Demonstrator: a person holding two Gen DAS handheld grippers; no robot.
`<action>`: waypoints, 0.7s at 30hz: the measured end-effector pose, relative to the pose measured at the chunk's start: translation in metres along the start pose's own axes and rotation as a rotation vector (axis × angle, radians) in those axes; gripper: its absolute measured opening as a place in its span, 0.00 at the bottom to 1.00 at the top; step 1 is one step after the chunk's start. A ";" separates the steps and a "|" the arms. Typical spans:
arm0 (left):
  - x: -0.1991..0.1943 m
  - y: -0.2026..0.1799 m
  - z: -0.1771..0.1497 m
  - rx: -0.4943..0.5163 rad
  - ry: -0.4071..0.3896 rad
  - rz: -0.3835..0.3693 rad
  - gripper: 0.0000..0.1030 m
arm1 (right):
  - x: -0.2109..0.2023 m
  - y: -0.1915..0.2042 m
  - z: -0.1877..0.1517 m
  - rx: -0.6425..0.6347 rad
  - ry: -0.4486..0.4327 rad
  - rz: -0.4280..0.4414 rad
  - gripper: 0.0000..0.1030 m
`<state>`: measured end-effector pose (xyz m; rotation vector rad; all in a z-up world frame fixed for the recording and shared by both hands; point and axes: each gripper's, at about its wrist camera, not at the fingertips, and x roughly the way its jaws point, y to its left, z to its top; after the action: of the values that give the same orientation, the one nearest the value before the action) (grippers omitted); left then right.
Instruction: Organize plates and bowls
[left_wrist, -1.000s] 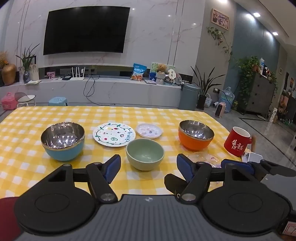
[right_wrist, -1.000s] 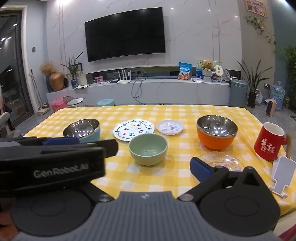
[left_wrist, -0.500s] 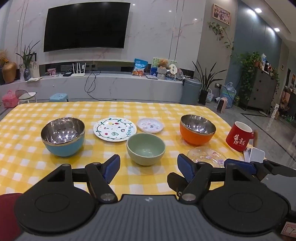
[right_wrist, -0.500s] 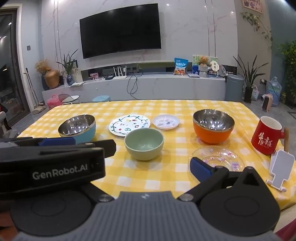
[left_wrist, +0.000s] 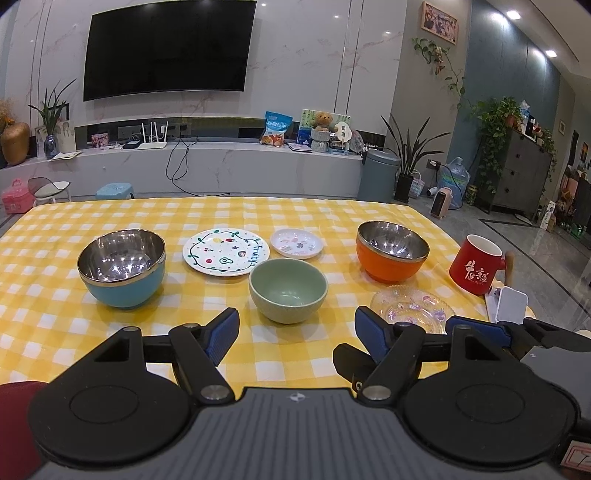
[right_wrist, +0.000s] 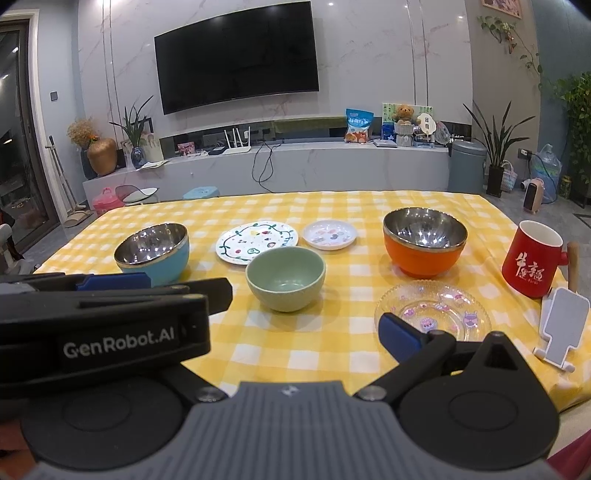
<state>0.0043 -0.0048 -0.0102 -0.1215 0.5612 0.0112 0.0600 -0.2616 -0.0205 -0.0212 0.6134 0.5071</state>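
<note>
On the yellow checked table stand a steel-lined blue bowl (left_wrist: 122, 264), a green bowl (left_wrist: 288, 290) and a steel-lined orange bowl (left_wrist: 391, 250). A fruit-patterned plate (left_wrist: 226, 251) and a small white plate (left_wrist: 296, 242) lie behind the green bowl. A clear glass plate (left_wrist: 412, 306) lies front right. My left gripper (left_wrist: 295, 328) hangs open and empty before the green bowl. My right gripper (right_wrist: 295, 332) is open and empty near the glass plate (right_wrist: 432, 308); its left finger is hidden behind the left gripper (right_wrist: 110, 295).
A red mug (left_wrist: 476, 269) and a white phone stand (left_wrist: 511, 304) sit at the table's right edge (right_wrist: 554, 369). Beyond the far edge are a TV wall, a low marble shelf, stools and potted plants.
Both views have shifted slightly: the dishes sit a little higher in frame and more of the glass plate shows. Nothing on the table has moved, and both grippers stay open.
</note>
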 end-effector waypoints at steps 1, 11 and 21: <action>0.000 0.000 0.000 0.000 0.000 0.000 0.82 | 0.000 0.000 0.000 -0.001 0.001 0.001 0.96; 0.001 0.000 0.000 0.001 0.002 0.001 0.82 | 0.002 -0.002 -0.001 -0.001 0.006 -0.001 0.96; 0.002 0.000 -0.003 0.001 0.009 0.005 0.82 | 0.003 -0.003 -0.002 0.003 0.011 -0.002 0.96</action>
<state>0.0048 -0.0049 -0.0139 -0.1192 0.5704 0.0156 0.0628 -0.2634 -0.0246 -0.0216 0.6252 0.5040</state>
